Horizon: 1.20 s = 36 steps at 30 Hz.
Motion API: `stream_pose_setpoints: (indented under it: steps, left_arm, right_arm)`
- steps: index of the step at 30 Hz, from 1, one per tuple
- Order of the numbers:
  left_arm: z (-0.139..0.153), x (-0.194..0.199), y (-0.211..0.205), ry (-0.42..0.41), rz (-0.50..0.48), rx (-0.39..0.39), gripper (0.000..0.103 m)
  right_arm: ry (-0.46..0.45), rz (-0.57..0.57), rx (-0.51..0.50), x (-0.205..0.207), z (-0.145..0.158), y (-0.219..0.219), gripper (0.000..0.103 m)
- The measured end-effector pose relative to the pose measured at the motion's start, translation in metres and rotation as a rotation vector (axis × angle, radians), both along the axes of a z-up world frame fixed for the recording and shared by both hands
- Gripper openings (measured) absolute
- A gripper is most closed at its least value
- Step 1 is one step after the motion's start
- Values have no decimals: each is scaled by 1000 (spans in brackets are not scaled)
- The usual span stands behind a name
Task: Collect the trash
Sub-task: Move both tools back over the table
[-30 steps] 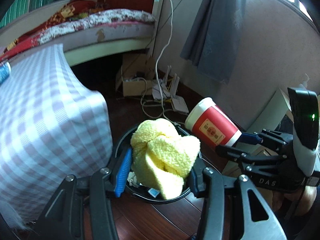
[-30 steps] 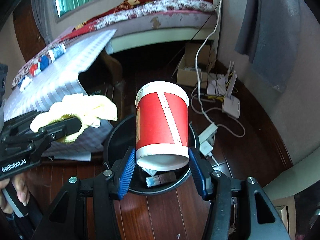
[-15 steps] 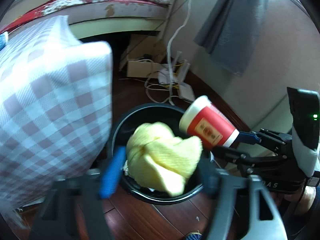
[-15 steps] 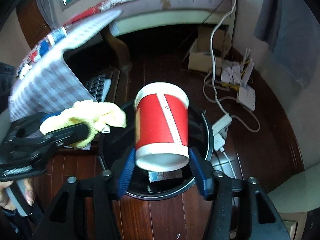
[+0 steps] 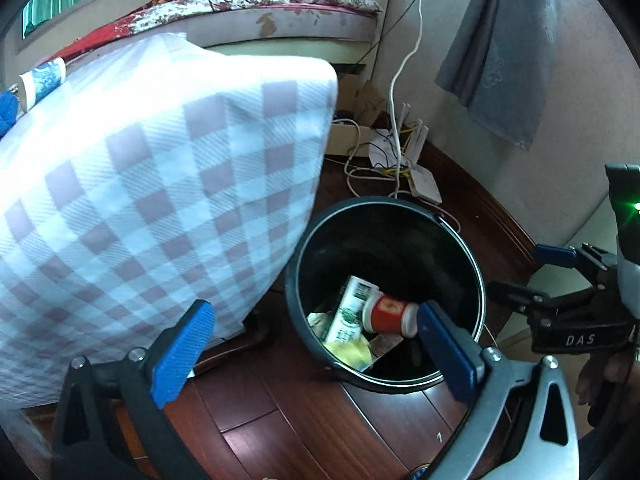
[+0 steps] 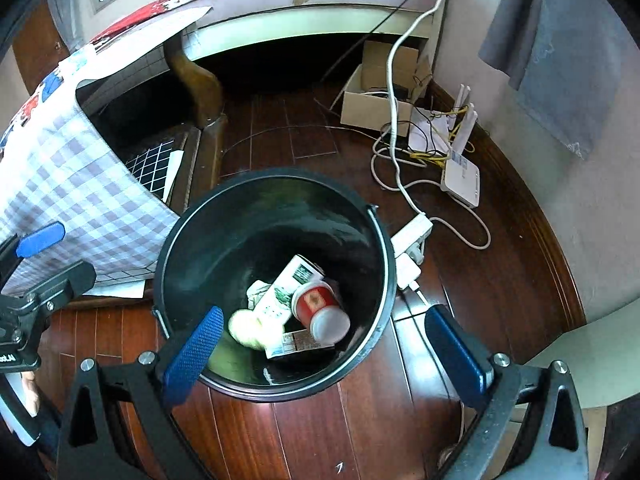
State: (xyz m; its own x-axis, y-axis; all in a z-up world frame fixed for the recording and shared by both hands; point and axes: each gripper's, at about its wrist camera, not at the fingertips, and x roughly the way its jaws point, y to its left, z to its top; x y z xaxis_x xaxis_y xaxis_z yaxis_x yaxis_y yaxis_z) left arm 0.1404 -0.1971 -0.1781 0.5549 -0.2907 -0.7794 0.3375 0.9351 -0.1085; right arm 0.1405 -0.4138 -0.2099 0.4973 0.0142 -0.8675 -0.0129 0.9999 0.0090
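A black bin (image 6: 384, 248) stands on the wood floor and also shows in the left wrist view (image 5: 476, 276). Inside it lie a red paper cup (image 6: 320, 306), a green-and-white carton (image 6: 286, 290), a yellow cloth (image 6: 244, 326) and other wrappers. The cup (image 5: 388, 314) and the yellow cloth (image 5: 348, 350) show in the left wrist view too. My left gripper (image 5: 312, 352) is open and empty above the bin's near left side. My right gripper (image 6: 326, 354) is open and empty above the bin's near rim.
A table with a checked cloth (image 5: 152, 184) stands left of the bin. A router (image 6: 460, 178), white cables, a power strip (image 6: 410, 238) and a cardboard box (image 6: 380, 100) lie by the wall. A bed (image 6: 304, 4) is at the back.
Both grippers opened over the bin. The yellow cloth and the red cup dropped into it and now lie at the bottom.
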Motion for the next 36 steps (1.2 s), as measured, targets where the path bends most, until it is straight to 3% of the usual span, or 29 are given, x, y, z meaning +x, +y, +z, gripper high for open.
stream_pose_setpoints:
  steps: [16, 27, 36]
  left_arm:
    - [34, -12, 31, -64, 39, -5, 102]
    - [76, -23, 70, -149, 105, -34, 102]
    - [96, -24, 118, -202, 199, -24, 102]
  right_arm:
    - [-81, 45, 8, -6, 45, 38, 102]
    - [-228, 62, 48, -12, 106, 73, 102]
    - [-307, 131, 96, -1, 138, 124, 102]
